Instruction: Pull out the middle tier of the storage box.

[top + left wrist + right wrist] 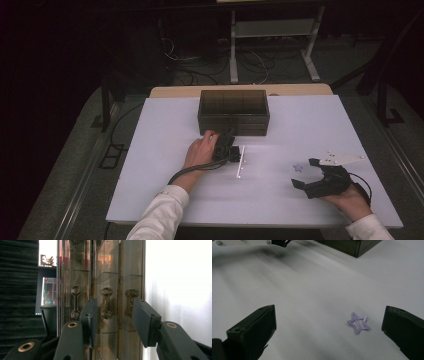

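We bring left gripper (113,322) to drawer box (233,111) at frame centre, jaws straddling middle handle (106,303), unclamped (risk: pads slip off). Right gripper (329,332) gapes over star clip (358,323).

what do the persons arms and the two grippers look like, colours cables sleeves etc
Both forearms wear white long sleeves. The left gripper is black, with a black cable trailing back beside the wrist; its jaws are flat, dark rectangular pads on arms with brass-coloured rivets. The right gripper is black too, with chunky blocky jaws, a pale three-cornered plate on top and a thin black cable looping behind the hand.
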Motion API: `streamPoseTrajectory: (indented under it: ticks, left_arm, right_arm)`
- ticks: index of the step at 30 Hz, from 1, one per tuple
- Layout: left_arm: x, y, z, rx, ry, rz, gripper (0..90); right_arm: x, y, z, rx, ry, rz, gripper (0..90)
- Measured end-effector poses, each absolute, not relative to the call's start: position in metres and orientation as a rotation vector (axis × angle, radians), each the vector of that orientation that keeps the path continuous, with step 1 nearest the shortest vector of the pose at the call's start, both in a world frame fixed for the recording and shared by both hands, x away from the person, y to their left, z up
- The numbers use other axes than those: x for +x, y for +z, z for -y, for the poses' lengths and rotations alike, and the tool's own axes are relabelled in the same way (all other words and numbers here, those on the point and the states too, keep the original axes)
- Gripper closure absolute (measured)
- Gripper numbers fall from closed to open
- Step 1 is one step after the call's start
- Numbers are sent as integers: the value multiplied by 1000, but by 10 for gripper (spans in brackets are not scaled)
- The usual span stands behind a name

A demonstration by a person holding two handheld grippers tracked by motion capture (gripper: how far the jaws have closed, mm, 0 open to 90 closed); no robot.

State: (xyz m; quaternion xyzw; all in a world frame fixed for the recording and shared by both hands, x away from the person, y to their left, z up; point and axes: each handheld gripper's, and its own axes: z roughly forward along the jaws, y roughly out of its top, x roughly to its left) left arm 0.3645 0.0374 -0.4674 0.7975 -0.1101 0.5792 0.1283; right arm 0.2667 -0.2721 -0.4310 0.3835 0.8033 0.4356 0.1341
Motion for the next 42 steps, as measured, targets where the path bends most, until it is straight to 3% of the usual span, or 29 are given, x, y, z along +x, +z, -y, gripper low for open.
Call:
streamPoseTrajectory:
  ticks: [22,42]
  left_arm:
    - [374,-469,-37,2331,1764,306,704]
    - [376,-470,-33,2342,1776,314,772]
  right_arm:
    - [267,-431,273,1112,1262,-2322,0]
    - [266,-431,273,1116,1264,-2319,0]
